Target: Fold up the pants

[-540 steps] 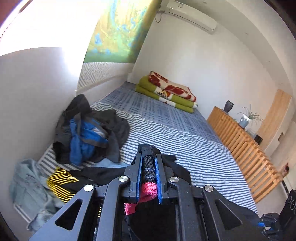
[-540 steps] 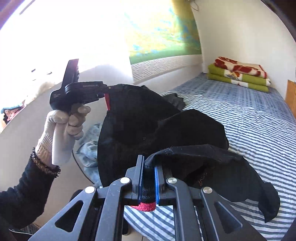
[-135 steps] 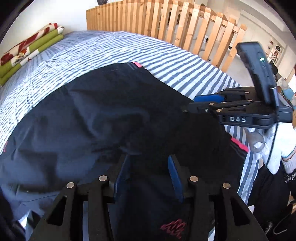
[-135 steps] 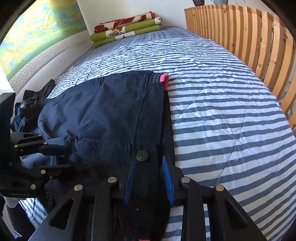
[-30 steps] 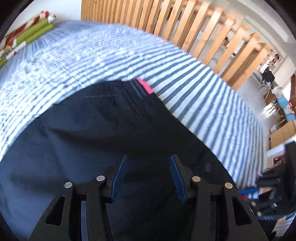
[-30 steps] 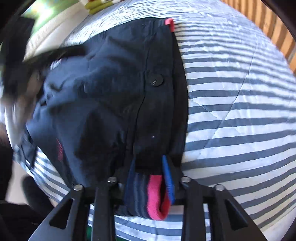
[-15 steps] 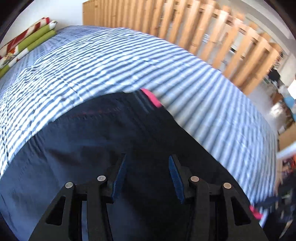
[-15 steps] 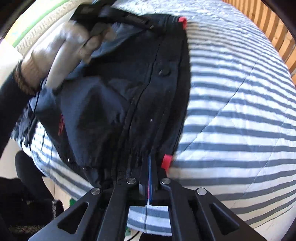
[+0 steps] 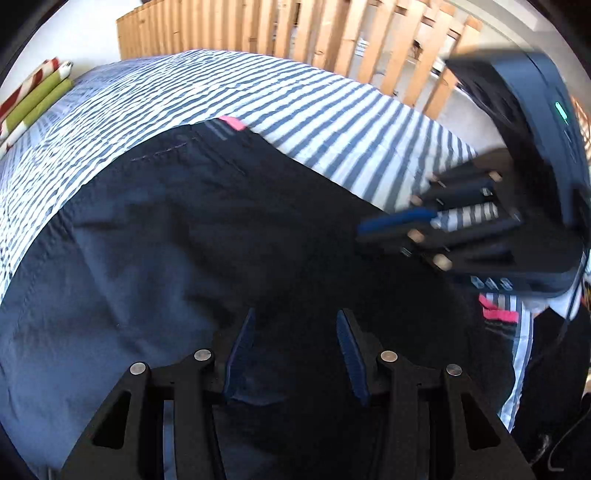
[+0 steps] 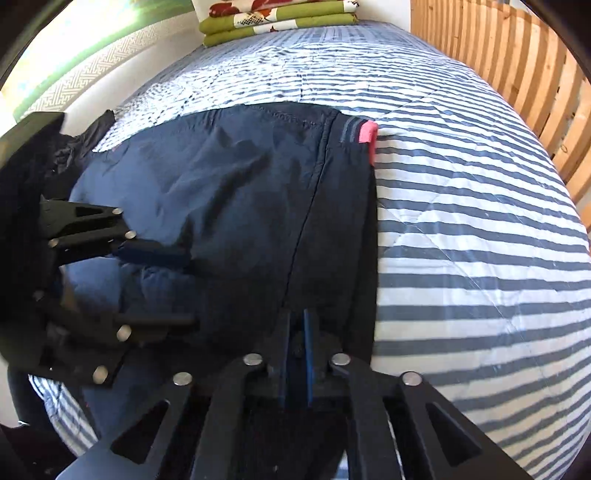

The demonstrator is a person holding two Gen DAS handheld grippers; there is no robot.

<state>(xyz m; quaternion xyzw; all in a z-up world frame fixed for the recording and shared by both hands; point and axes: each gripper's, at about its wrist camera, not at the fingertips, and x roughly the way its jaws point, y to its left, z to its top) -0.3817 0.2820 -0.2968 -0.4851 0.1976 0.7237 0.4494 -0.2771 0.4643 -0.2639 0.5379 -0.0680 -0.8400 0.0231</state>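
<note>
Dark navy pants [image 9: 221,240] lie spread on the striped bed [image 10: 461,240], with a pink tab [image 10: 368,136] at the far end of the waistband. In the right wrist view my right gripper [image 10: 295,347] sits on the near part of the waistband. Its jaws are opening by a slim gap, with dark cloth bunched between and around the pads. The left wrist view shows it [image 9: 364,234] low over the pants' right side, a second pink tab [image 9: 498,314] under its body. My left gripper [image 9: 295,350] hangs open above the pants, gripping nothing.
A wooden slatted rail [image 10: 517,74] runs along the bed's right side. Folded green and red blankets [image 10: 277,18] lie at the head. A heap of dark clothes [image 10: 85,136] sits by the wall at the left. Striped bedding right of the pants is bare.
The right gripper closed on the pink-edged waistband corner and moved along it. The buttoned front no longer shows; a smooth panel lies on top. The right gripper has come into the left wrist view.
</note>
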